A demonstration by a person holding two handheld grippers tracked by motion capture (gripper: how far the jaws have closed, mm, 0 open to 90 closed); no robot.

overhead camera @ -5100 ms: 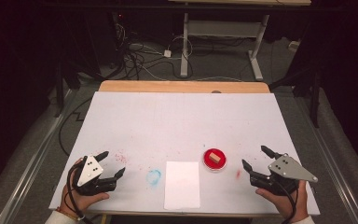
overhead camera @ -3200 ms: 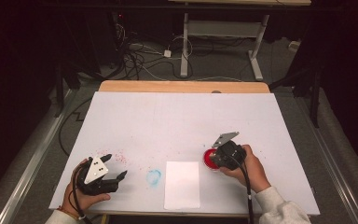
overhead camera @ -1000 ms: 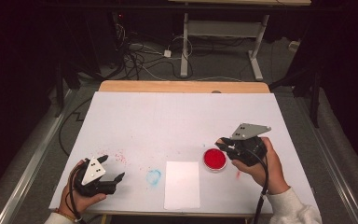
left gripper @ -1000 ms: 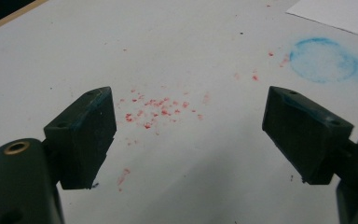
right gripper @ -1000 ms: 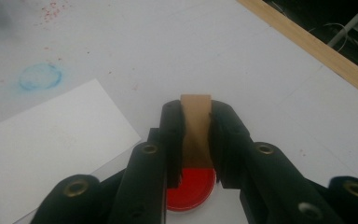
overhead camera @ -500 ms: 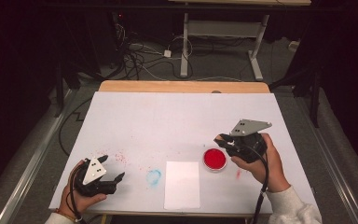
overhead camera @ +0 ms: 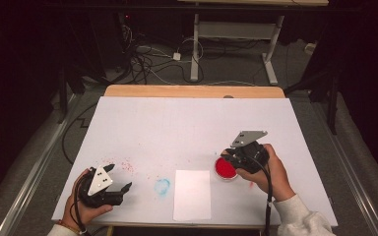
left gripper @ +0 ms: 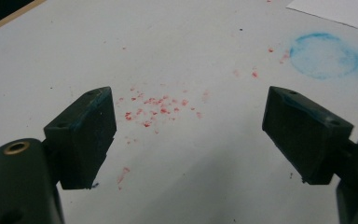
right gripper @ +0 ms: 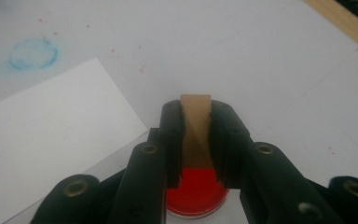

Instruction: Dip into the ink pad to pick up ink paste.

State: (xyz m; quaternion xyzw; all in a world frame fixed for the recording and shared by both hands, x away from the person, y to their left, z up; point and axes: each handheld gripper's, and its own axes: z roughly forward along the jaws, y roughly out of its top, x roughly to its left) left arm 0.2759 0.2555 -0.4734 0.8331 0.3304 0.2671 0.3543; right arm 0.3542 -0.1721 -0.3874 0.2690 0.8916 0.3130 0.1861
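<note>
A round red ink pad [overhead camera: 225, 168] lies on the white table cover [overhead camera: 192, 123], right of centre near the front. My right gripper [overhead camera: 228, 157] hangs just over it, shut on a small tan wooden block [right gripper: 196, 126]. In the right gripper view the block's lower end points at the red pad [right gripper: 196, 193]; I cannot tell whether it touches. My left gripper [overhead camera: 119, 177] rests at the front left, open, with nothing between its fingers [left gripper: 86, 135].
A white sheet of paper [overhead camera: 192, 194] lies at the front centre, left of the pad. A blue ring stain [overhead camera: 162, 186] and scattered red specks [left gripper: 156, 107] mark the cover near the left gripper. The table's wooden far edge [overhead camera: 192, 91] runs along the back.
The right gripper, still holding the block, has moved slightly left and down toward the red pad. The left gripper has stayed put.
</note>
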